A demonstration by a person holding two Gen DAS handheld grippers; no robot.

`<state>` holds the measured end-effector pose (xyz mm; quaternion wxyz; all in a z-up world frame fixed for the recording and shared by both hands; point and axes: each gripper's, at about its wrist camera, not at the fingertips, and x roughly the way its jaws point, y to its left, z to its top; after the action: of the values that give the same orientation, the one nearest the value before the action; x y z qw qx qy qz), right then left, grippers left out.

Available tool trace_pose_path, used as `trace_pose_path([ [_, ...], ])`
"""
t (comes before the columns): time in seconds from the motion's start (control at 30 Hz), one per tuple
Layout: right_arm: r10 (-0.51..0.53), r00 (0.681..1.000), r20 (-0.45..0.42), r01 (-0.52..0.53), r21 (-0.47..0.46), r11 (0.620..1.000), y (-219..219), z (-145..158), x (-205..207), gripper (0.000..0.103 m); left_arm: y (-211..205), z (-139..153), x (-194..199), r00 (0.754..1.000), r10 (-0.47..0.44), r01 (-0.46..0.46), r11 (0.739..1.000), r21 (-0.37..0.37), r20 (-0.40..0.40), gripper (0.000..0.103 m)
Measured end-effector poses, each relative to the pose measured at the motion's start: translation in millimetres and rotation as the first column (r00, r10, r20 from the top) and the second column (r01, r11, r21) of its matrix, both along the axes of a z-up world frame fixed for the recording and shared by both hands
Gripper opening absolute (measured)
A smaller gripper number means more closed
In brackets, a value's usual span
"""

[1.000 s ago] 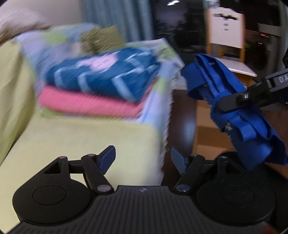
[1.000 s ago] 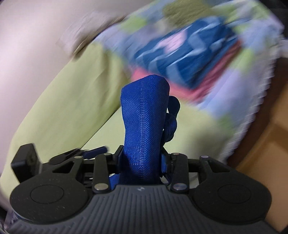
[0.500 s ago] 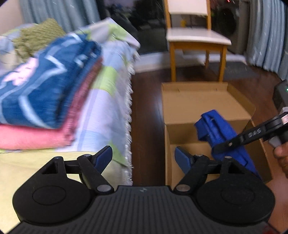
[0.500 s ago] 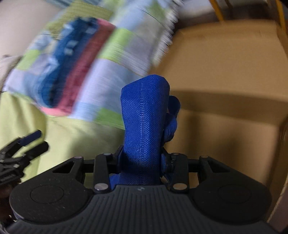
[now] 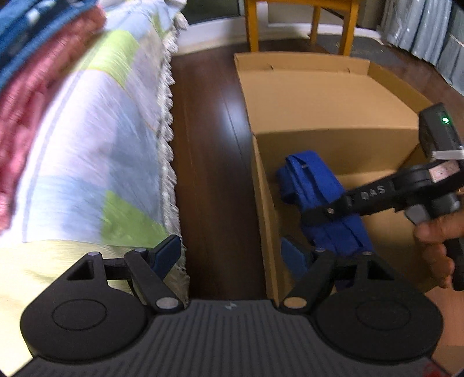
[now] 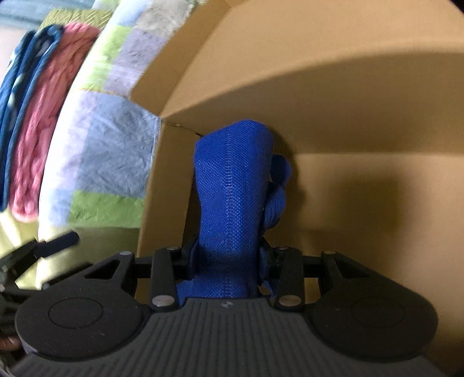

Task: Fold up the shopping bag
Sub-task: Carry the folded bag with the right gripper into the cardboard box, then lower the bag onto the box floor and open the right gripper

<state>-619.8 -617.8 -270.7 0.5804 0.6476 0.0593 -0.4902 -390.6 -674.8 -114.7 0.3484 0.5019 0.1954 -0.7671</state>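
Two grippers are showing in the left wrist view. The left gripper (image 5: 230, 252) is sitting at the bottom of the picture with its blue pads (image 5: 166, 252) standing wide apart and nothing between them; one pad is hanging over the fringed edge of a patchwork blanket (image 5: 95, 150), the other over the near wall of a cardboard box (image 5: 266, 203). The right gripper (image 5: 327, 210) is reaching in from the right, carried by a hand (image 5: 438, 249), and is squeezing a folded blue shopping bag (image 5: 316, 188) inside the open box. The box is standing on a dark wooden floor (image 5: 208, 150), just beside the blanket, with yellow chair legs (image 5: 252, 26) behind it. Red and blue folded textiles (image 5: 34, 58) are lying blurred at the upper left.

Seen from the right wrist view, the right gripper (image 6: 229, 261) is clamping the shopping bag (image 6: 232, 185), which is sticking up between its jaws against the box's inner corner (image 6: 333, 101). The blanket (image 6: 110, 145) and the stacked textiles (image 6: 37, 116) are lying to the left, outside the box. One pad of the left gripper (image 6: 58, 243) is poking in at the lower left.
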Motion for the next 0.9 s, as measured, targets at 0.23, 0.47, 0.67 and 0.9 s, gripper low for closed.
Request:
trace_pose_path([
  [0.23, -0.032, 0.999, 0.034, 0.030, 0.050, 0.998, -11.7, -27.9, 7.9, 0.036, 0.0, -19.6, -4.3, 0.999, -0.054, 0.053, 0.996, 0.070, 0.001, 0.076],
  [0.47, 0.011, 0.992, 0.126, -0.022, 0.085, 0.996, -28.1, -48.5, 17.1, 0.040, 9.6, -32.2, -11.0, 0.992, -0.125, 0.121, 0.986, 0.113, 0.029, 0.076],
  [0.67, 0.043, 0.992, 0.119, -0.055, 0.102, 0.993, -30.1, -53.2, 25.9, 0.042, 15.9, -39.6, -21.3, 0.986, -0.149, 0.143, 0.986, 0.085, 0.075, 0.074],
  [0.9, -0.022, 0.993, 0.118, 0.009, 0.109, 0.994, -27.2, -54.4, 33.9, 0.044, 25.2, -47.3, -38.0, 0.971, -0.198, 0.191, 0.980, 0.060, 0.135, 0.074],
])
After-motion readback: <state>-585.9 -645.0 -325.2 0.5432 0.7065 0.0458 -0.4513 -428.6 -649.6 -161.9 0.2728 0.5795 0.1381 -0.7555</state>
